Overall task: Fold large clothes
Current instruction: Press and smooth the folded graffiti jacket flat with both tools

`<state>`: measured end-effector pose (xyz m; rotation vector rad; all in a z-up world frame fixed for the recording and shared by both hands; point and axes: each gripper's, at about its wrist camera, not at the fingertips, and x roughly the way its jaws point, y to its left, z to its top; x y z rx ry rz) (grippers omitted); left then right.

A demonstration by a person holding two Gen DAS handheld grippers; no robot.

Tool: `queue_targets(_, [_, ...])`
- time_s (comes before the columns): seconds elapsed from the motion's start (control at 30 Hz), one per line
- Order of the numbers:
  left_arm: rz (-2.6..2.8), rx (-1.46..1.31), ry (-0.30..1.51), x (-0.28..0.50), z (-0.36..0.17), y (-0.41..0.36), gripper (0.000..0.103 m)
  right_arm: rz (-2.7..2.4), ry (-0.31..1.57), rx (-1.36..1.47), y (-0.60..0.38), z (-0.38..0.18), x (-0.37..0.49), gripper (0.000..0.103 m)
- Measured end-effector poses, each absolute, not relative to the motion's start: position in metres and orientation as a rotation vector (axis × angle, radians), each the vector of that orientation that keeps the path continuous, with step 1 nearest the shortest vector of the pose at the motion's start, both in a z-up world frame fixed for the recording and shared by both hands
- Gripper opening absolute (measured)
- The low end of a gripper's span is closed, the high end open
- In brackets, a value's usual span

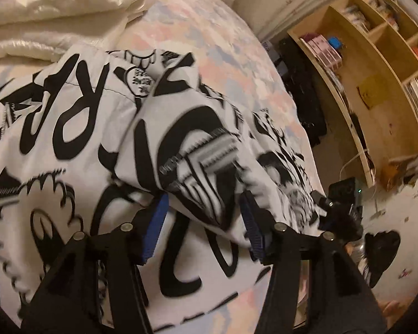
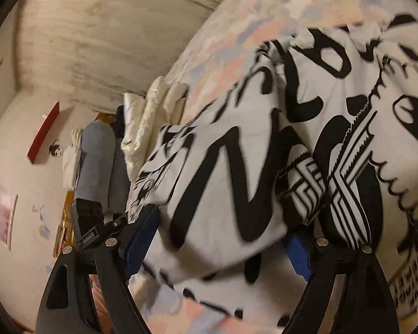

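A large white garment (image 1: 83, 105) with bold black graffiti print lies spread on the bed, with a folded-over flap on top. In the left wrist view my left gripper (image 1: 203, 197) stands open. Its blue pads (image 1: 156, 222) sit on either side of the flap's near edge without pinching it. The right wrist view shows the same garment (image 2: 334, 89). My right gripper (image 2: 223, 222) is wide open there, and a loose folded corner of the cloth lies between its blue pads (image 2: 140, 239), untouched by them.
The bed has a pastel patterned sheet (image 1: 209, 27) and a crumpled cream duvet (image 1: 55, 5) at its far end. A wooden bookshelf (image 1: 376, 83) stands beside the bed, with dark items on the floor. A red wall shelf (image 2: 43, 133) and a grey-blue rounded shape (image 2: 97, 161) lie off the bed's other side.
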<state>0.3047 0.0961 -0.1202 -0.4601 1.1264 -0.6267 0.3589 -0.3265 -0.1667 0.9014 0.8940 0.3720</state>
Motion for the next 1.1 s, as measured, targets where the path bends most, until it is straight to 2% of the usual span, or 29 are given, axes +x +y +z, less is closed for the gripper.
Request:
queue_targets(0.13, [-0.613,-0.481,1.159,0.336,-0.136,0.094,0.051,0.356,0.895,0.921,-0.326,-0.179,0.391,0.084])
queue_targets(0.2, [-0.606,-0.48,1.152,0.348,-0.139,0.092,0.051,0.342,0.869,0.867,-0.322,-0.176,0.398,0.08])
queue_targets(0.23, [-0.602,-0.475,1.145,0.356,-0.139,0.09,0.051,0.333,0.858,0.824,-0.321,-0.172,0.398,0.069])
queue_targets(0.27, [-0.601,-0.473,1.139,0.362,-0.14,0.088,0.051,0.325,0.848,0.785,-0.318,-0.168,0.401,0.053])
queue_targets(0.3, [-0.6,-0.469,1.13,0.367,-0.14,0.087,0.051,0.32,0.837,0.709,-0.315,-0.163,0.405,0.043])
queue_targets(0.33, [-0.593,-0.461,1.112,0.372,-0.138,0.084,0.051,0.315,0.834,0.659,-0.313,-0.158,0.408,0.028])
queue_targets(0.37, [-0.581,-0.45,1.093,0.375,-0.135,0.082,0.049,0.308,0.832,0.606,-0.311,-0.153,0.41,0.019])
queue_targets(0.4, [-0.564,-0.425,1.047,0.377,-0.128,0.079,0.043,0.299,0.812,0.532,-0.307,-0.145,0.411,0.017])
queue_targets(0.47, [-0.536,-0.359,0.941,0.374,-0.11,0.075,0.006,0.288,0.762,0.44,-0.298,-0.128,0.414,0.014])
queue_targets(0.53, [-0.534,-0.312,0.833,0.365,-0.093,0.069,0.004,0.27,0.687,0.336,-0.295,-0.105,0.411,0.014])
queue_targets(0.63, [-0.511,-0.258,0.833,0.352,-0.088,0.06,0.0,0.294,0.663,0.324,-0.302,-0.09,0.405,0.014])
queue_targets(0.8, [-0.521,-0.243,0.961,0.319,-0.105,0.053,0.0,0.33,0.866,0.534,-0.328,-0.117,0.398,0.014])
queue_targets(0.93, [-0.526,-0.235,1.016,0.288,-0.111,0.053,0.0,0.25,1.026,0.494,-0.327,-0.151,0.38,0.014])
queue_targets(1.1, [-0.489,-0.26,1.049,0.276,-0.123,0.057,0.0,0.234,1.025,0.493,-0.321,-0.159,0.358,0.016])
